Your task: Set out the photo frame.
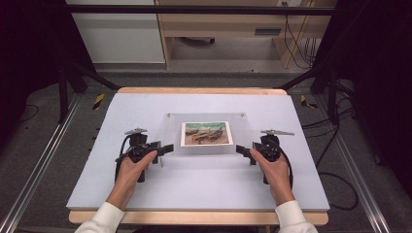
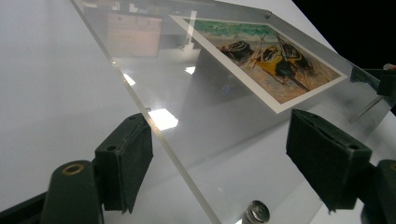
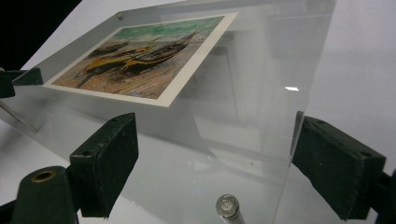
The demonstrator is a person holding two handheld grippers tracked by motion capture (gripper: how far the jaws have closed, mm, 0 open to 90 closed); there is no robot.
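**Two grippers at a clear picture frame**

A clear acrylic frame (image 1: pixel 206 134) holding a boat print (image 1: pixel 206 133) is lying mid-table (image 1: pixel 145 189). The left gripper (image 1: pixel 167 148) and right gripper (image 1: pixel 240 150) are flanking its near corners, jaws standing wide around the edges, pads not pressing.

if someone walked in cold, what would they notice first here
A clear acrylic frame lying mid-table, holding a painting print of beached boats. A hand-held black gripper flanks each near corner: the left gripper and the right gripper, both with jaws open astride the frame's edges.
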